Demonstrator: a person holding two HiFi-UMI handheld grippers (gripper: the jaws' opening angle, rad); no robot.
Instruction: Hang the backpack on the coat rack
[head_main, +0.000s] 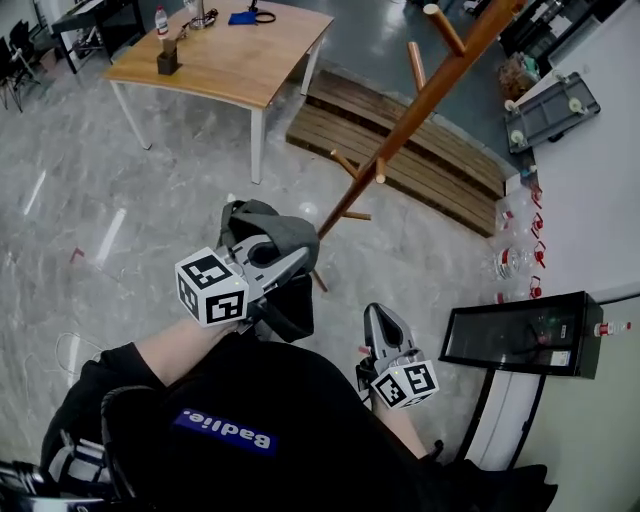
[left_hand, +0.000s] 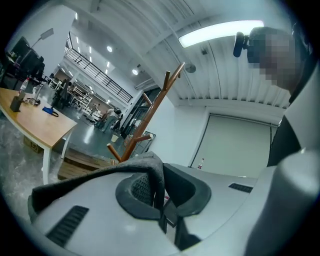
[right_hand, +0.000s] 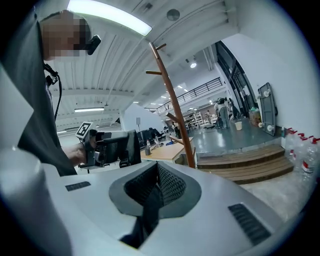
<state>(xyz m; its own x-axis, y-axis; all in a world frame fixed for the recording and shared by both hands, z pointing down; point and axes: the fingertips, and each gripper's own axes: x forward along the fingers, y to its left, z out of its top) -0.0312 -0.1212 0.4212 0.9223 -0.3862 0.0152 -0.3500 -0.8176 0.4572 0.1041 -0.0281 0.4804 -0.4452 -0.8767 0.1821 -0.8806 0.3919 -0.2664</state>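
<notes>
One table (head_main: 230, 60) (steps (head_main: 440, 170) nr rack (head_main: 420, 113))

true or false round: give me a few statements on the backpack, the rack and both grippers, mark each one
1. The left hand-held gripper is shut on grey fabric of the backpack. True.
2. The backpack hangs on the coat rack. False: it is off the rack, held in the left hand-held gripper.
3. The coat rack is white metal. False: it is brown wood.
4. The right hand-held gripper has its jaws together and holds nothing. True.
</notes>
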